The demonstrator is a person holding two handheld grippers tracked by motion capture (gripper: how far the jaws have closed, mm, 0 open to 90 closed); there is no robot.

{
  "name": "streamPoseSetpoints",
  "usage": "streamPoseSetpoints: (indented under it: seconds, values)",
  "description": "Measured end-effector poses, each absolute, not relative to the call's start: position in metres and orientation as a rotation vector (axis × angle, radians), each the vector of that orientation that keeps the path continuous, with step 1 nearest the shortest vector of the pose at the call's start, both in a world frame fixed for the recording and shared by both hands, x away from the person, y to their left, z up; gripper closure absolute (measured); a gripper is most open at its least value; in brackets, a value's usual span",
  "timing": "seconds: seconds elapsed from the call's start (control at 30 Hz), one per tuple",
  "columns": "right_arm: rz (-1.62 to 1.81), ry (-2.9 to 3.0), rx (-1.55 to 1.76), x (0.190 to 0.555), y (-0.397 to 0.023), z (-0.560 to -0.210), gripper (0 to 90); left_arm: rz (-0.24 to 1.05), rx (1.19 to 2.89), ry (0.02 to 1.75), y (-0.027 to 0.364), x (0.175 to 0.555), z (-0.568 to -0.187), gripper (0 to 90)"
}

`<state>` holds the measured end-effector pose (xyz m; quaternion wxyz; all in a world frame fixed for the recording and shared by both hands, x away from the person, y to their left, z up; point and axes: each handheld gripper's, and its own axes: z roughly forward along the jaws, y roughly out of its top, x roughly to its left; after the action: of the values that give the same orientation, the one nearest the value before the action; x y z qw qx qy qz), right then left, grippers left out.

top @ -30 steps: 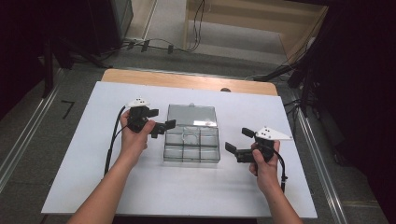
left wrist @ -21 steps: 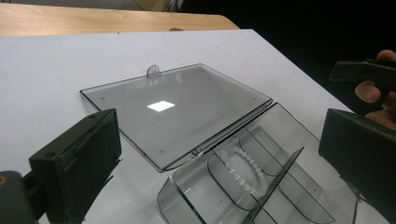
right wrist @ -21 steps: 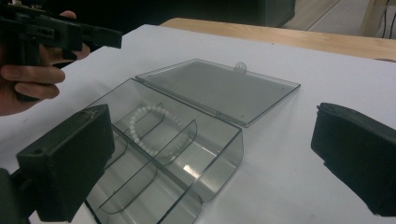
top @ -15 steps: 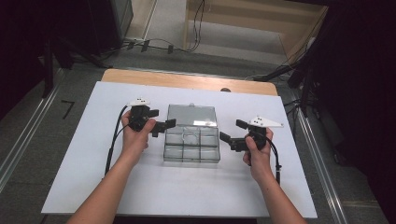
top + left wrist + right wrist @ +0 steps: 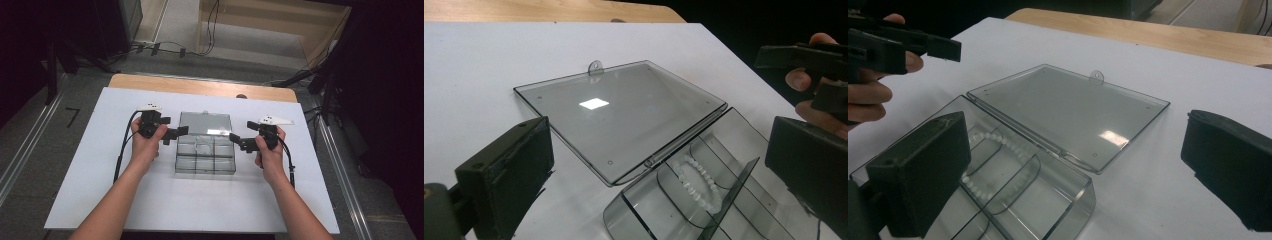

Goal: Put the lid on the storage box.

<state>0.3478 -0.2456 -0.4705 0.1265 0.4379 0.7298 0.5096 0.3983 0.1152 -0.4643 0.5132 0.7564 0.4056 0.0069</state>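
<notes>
The left gripper and right gripper are both wide open, holding nothing. The clear box looks light, hard and slippery; its lid edge is best to pinch.

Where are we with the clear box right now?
Done: the clear box lies open, its lid flat on the table, and a white bead string sits in one compartment. In hand: nothing; the left tool and right tool flank it, both open. Closing the lid probably remains.

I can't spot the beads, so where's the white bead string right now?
In the high view, the white bead string lies inside the clear box, in a middle compartment near the hinge, between the left gripper and right gripper.
</notes>
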Motion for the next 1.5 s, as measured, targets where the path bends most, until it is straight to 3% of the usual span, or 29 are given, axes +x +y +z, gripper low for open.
streamPoseSetpoints:
  seconds: [0.97, 1.3, 1.5]
  values:
    - [1.479, 2.195, 1.449, 0.399, -0.222, -0.493, 0.0, -0.066, 1.838, 1.107, 0.1, 0.427, -0.484, 0.0]
    - [1.47, 2.188, 1.574, 0.409, -0.219, -0.502, 0.0, -0.037, 1.866, 1.181, 0.094, 0.431, -0.492, 10.9]
    - [1.455, 2.188, 1.664, 0.412, -0.219, -0.51, 4.7, -0.038, 1.87, 1.209, 0.09, 0.433, -0.493, 21.6]
